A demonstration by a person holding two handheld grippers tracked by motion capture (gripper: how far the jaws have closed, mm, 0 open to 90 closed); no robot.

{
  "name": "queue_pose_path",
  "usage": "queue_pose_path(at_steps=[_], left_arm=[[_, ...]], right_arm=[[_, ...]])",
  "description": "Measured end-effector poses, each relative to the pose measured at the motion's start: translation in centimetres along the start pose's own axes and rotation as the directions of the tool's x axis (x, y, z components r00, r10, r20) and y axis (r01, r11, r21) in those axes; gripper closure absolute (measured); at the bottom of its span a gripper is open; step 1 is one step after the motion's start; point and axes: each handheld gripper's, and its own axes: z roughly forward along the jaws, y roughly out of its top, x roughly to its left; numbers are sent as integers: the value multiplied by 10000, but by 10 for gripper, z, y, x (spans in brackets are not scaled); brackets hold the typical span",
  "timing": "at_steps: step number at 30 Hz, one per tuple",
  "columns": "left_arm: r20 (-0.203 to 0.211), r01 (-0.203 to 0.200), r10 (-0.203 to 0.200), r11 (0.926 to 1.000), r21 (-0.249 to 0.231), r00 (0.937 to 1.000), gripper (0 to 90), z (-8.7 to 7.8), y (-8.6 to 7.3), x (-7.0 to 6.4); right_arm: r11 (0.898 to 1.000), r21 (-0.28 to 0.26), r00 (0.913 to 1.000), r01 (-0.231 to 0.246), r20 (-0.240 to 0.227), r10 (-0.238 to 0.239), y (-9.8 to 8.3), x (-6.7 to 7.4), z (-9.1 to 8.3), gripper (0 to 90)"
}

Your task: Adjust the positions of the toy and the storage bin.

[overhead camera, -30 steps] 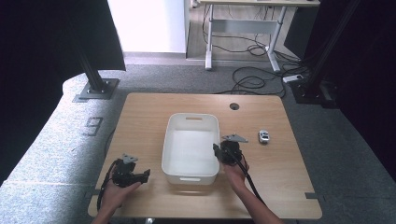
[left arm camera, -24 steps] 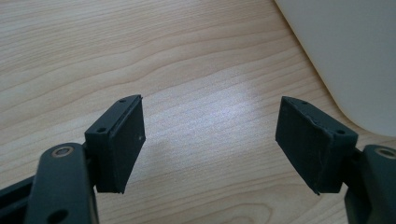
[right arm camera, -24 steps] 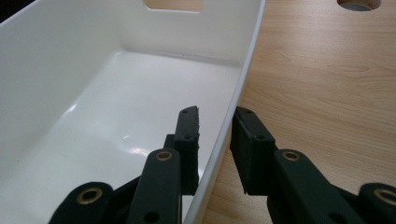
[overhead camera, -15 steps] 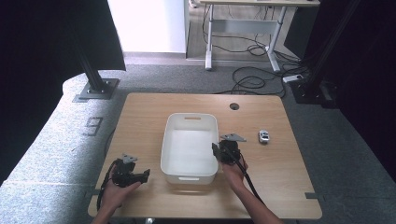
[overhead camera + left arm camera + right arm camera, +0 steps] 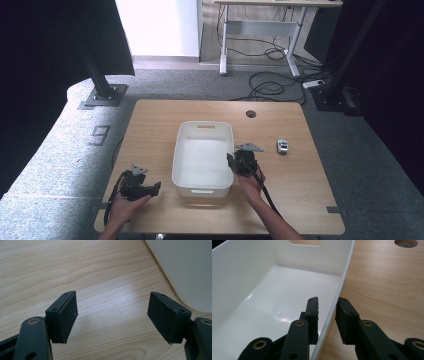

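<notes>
White bin [image 5: 202, 156] sat mid-table [image 5: 150, 120] in the high view; right gripper [image 5: 231, 162] clamped its 3 o'clock wall. Left gripper view: left gripper [image 5: 112, 315] released over bare wood, bin at 2 o'clock. Right gripper view: jaws straddled the wall, clenched.

Bin [image 5: 202, 160] at centre of desk [image 5: 150, 125], small toy car [image 5: 282, 146] to its right, cable hole [image 5: 251, 114] behind, right gripper [image 5: 236, 164] astride bin's right wall, left gripper [image 5: 155, 187] at front left, apart from bin
</notes>
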Motion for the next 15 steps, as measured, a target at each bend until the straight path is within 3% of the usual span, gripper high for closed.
queue_pose_path(at_steps=[4,6,7,8,15], left_arm=[[9,-4,4,10000,0,10000,246,0,0,0],[40,13,-13,10000,22,10000,246,1,0,1],[40,39,-40,10000,43,10000,246,2,0,1],[56,46,-47,10000,81,10000,246,2,0,2],[17,33,-33,10000,42,10000,246,1,0,1]], right_arm=[[10000,8,10000,7,-71,-7,0,0,0,704],[9995,-225,9993,215,-298,-221,0,-2,-3,600],[9995,-225,9993,215,-298,-221,0,-2,-3,600],[9985,-428,9981,337,-493,-358,2,-3,-8,497],[9932,-684,9947,941,-360,-968,3,-4,-22,401]])
